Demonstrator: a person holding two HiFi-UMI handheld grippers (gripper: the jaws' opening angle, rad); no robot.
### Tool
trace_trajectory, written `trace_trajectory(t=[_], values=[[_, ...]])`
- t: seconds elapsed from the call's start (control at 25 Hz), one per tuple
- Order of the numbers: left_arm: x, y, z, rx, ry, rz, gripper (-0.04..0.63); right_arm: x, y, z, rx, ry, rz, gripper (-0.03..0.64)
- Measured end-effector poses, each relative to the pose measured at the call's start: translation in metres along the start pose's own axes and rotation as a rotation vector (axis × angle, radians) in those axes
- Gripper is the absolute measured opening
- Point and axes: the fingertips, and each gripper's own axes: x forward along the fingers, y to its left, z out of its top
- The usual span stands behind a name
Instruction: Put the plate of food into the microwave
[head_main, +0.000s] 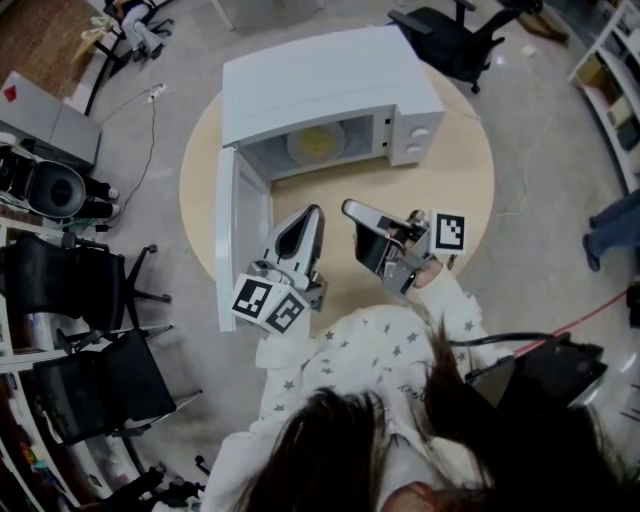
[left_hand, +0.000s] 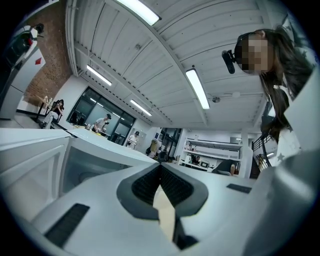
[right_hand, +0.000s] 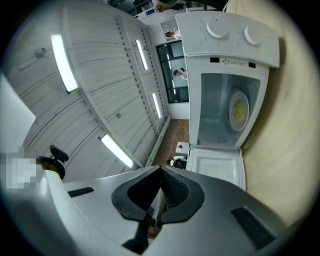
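Note:
The white microwave (head_main: 320, 90) stands at the far side of the round wooden table (head_main: 460, 190), its door (head_main: 243, 230) swung open to the left. A plate of yellow food (head_main: 316, 143) sits inside the cavity. Both grippers hover over the table's near half, in front of the opening and apart from the microwave. My left gripper (head_main: 314, 211) is shut with nothing in it, and so is my right gripper (head_main: 348, 207). The right gripper view shows its tips (right_hand: 160, 169) closed, with the plate (right_hand: 238, 110) in the open microwave (right_hand: 227, 45) beyond. In the left gripper view the closed tips (left_hand: 160, 165) point past the microwave (left_hand: 30, 145).
Black office chairs stand behind the table (head_main: 450, 35) and on the left (head_main: 70, 290). Shelving (head_main: 615, 70) runs along the right wall, and a cable (head_main: 150, 140) trails on the floor at left. A person's leg (head_main: 610, 230) shows at the right edge.

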Motion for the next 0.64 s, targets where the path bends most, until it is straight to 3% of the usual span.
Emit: trace_trajectory(t=[0.64], values=[[-0.0009,-0.0071,-0.0085,-0.018,0.011,-0.007,0.002,-0.0045,-0.0012,-0.0096,0.016,0.015,0.015,0.006]])
